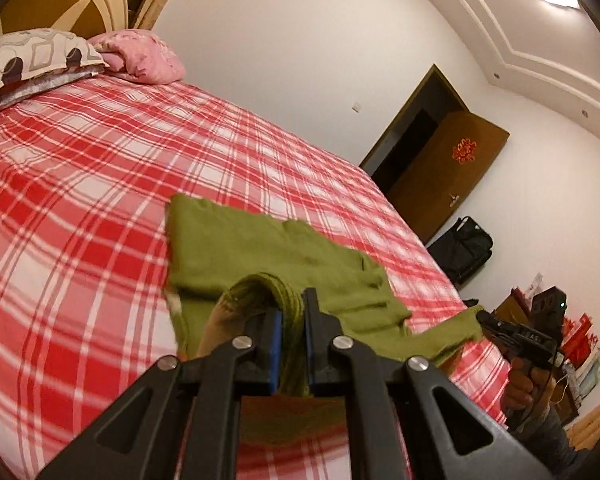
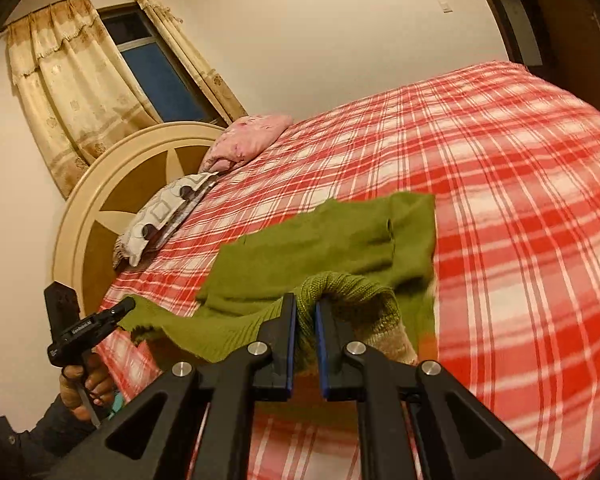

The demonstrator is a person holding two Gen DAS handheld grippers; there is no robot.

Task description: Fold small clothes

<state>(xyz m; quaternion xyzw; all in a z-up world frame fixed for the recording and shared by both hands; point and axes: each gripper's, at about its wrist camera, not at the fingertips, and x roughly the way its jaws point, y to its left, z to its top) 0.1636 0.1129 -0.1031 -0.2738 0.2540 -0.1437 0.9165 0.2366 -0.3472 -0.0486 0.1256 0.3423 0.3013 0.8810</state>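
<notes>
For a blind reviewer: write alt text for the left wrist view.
The left gripper is shut on the ribbed edge of a green sweater, lifted over a red plaid bed. The right gripper holds another corner.

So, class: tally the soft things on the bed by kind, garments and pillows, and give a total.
Green knitted garment, held by the left gripper and the right gripper: 1
Pillows, one pink, one patterned: 2
Total: 3

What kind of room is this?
It looks like a bedroom at home. There's a big bed with a red checked cover, pillows by the headboard, and a curtained window.
</notes>
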